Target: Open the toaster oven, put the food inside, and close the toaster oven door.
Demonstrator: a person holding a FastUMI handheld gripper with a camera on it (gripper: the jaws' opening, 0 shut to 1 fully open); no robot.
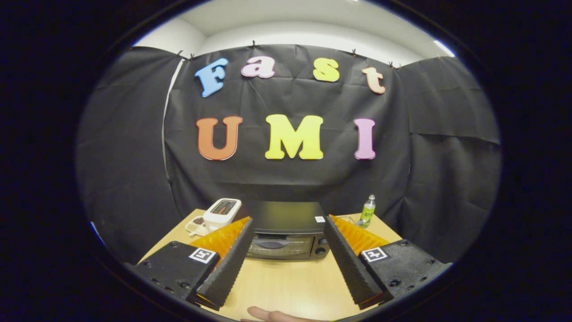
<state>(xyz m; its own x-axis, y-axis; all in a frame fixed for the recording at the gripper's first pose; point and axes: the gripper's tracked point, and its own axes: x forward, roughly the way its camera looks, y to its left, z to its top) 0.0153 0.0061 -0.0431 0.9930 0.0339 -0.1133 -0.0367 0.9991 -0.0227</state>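
1. The toaster oven (286,232) stands at the far side of the tabletop (286,286), beyond the fingers, and its door is closed.
2. Its front faces the hand-held gripper (286,259), and its long axis runs from side to side.
3. I judge that the opening step is not yet begun; the next move calls for reaching the door handle (271,243).
4. The fingers stand wide apart and hold nothing.
5. A white toaster (222,211) and small dishes (196,225) lie to the left, and a green bottle (368,211) to the right.
6. A fingertip (268,314) shows at the near edge.
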